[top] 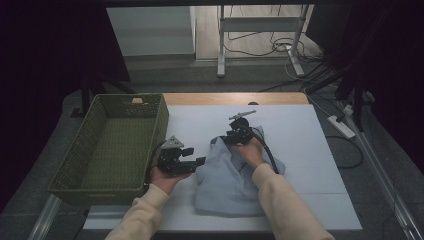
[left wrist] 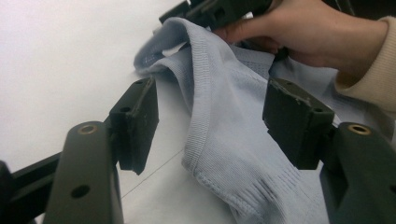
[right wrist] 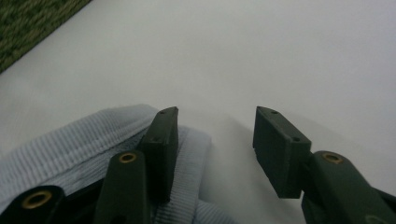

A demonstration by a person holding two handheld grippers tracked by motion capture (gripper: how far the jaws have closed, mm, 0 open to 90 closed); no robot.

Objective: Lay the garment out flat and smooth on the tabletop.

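Light blue garment (top: 230, 175) lies crumpled on the white mat (top: 310, 165), right of the green basket (top: 115, 145). Right gripper (top: 239, 131) is at its far edge, jaws apart and empty; left gripper (top: 197, 161) also open, holding nothing. Better to pinch the ribbed hem fully before lifting.

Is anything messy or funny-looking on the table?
Yes. The light blue sweater lies rumpled on the white table, its ribbed edge bunched up near the right gripper. The green basket beside it looks tidy and undamaged.
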